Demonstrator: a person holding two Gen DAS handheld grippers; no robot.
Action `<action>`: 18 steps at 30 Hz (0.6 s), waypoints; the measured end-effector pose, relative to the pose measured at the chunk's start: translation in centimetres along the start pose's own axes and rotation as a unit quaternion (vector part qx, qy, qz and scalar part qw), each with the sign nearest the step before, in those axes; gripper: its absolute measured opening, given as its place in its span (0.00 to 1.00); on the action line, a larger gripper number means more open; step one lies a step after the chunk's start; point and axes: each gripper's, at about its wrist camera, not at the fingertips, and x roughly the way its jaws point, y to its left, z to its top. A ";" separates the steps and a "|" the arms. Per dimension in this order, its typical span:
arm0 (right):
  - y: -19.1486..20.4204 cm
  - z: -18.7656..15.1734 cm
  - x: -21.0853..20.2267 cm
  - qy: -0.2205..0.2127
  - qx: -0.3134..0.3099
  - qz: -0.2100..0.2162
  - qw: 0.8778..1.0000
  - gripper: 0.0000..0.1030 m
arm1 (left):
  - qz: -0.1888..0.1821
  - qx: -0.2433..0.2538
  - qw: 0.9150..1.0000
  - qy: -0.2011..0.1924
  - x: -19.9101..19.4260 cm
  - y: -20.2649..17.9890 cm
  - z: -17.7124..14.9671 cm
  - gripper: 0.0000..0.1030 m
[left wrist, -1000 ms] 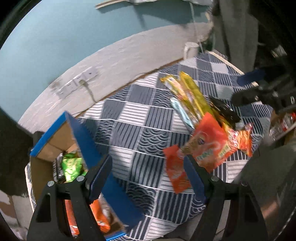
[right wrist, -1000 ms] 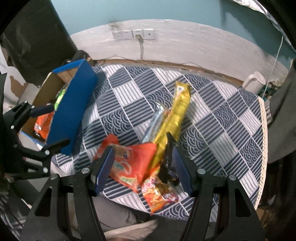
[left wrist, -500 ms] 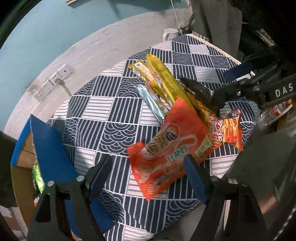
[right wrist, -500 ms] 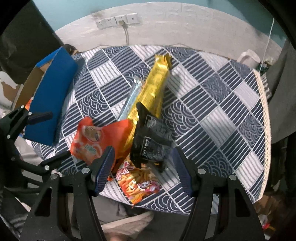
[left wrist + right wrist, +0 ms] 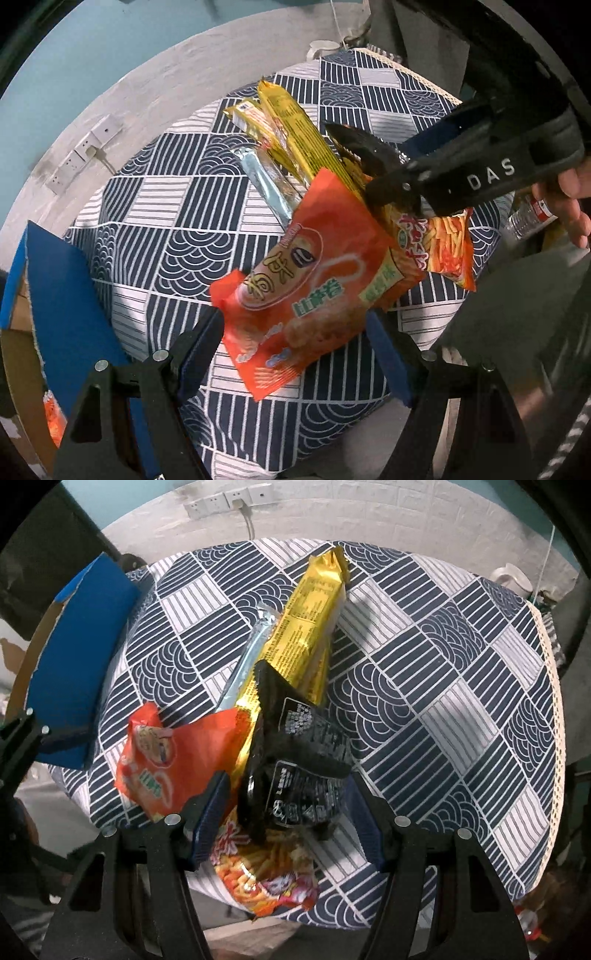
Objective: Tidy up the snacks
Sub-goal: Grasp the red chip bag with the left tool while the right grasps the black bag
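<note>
Orange snack bag (image 5: 314, 295) lies on the table (image 5: 177, 206) between my left tongs (image 5: 295, 343), spread apart around it. My right tongs (image 5: 286, 812) stand apart around the black packet (image 5: 299, 760), not pressing.

Patterned tablecloth (image 5: 443, 686): snack packets (image 5: 310, 620) piled, mug (image 5: 511, 576) at edge.

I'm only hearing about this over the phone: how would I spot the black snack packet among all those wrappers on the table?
Look at the table with the navy and white patterned cloth, then at the heap of snack packets near its front edge. The black packet lies on top of that heap, between the long gold packet and the orange bag. It is the only dark, glossy one, printed with small white text.
</note>
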 end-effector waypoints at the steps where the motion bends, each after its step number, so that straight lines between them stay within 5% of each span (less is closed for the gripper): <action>1: -0.1 0.1 0.1 0.000 0.002 0.001 1.000 0.58 | -0.002 0.000 1.000 0.002 0.2 -0.1 0.0 0.78; 4: -0.7 0.2 0.5 0.002 0.013 0.012 1.000 0.43 | 0.004 0.010 1.000 0.010 1.1 -0.7 0.1 0.78; 8: -1.5 0.2 0.4 -0.004 0.023 0.015 1.000 0.36 | 0.021 0.020 1.000 0.008 2.2 -1.0 0.5 0.78; 18: -4.4 0.0 -0.1 -0.008 0.059 0.004 0.998 0.32 | 0.037 -0.034 0.999 0.000 3.7 2.0 2.8 0.84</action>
